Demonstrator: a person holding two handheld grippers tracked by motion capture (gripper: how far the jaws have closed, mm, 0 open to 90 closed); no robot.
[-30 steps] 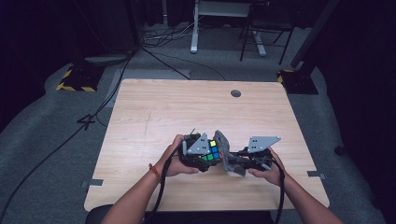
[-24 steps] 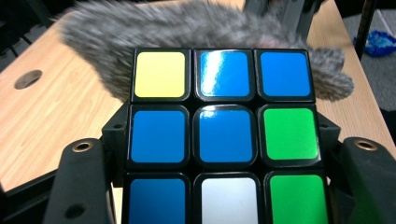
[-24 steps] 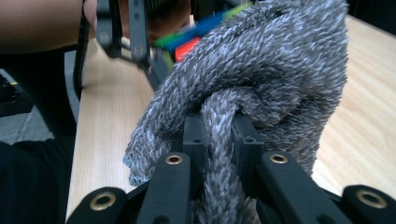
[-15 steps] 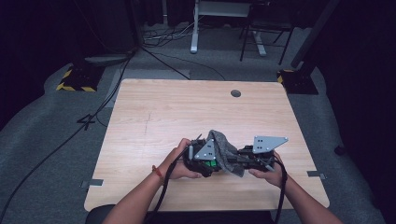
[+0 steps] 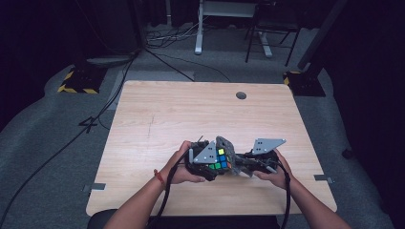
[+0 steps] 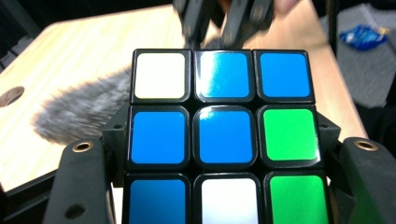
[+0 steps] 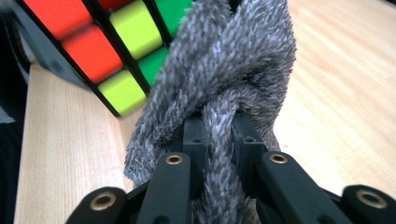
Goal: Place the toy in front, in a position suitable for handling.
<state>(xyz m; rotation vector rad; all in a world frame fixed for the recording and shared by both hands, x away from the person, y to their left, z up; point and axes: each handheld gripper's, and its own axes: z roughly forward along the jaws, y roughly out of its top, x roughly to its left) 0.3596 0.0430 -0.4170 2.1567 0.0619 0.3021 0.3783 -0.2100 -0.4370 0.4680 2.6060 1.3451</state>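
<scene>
- Cube (image 6: pixel 224 140): a colour-tiled puzzle cube, held above the near middle of the desk (image 5: pixel 191 114). The left tongs (image 6: pixel 224 196) pinch it by two opposite sides, and the face of blue, green and white tiles looks back along them.
- Judge it rigid, light and glossy. The smooth tiles may slip, so keep your grip flat on opposite faces, centred on the middle layer, never on a corner.
- Expect the layers to twist under an off-centre push; brace the cube squarely.
- Cloth (image 7: pixel 224 93): grey, fleecy, soft and limp. The right tongs (image 7: pixel 219 135) are pressed together on a bunched fold of it.
- The cloth lies against the cube's side with green tiles. Hold it well back from its free end, leaving enough loose pile to wipe.
</scene>
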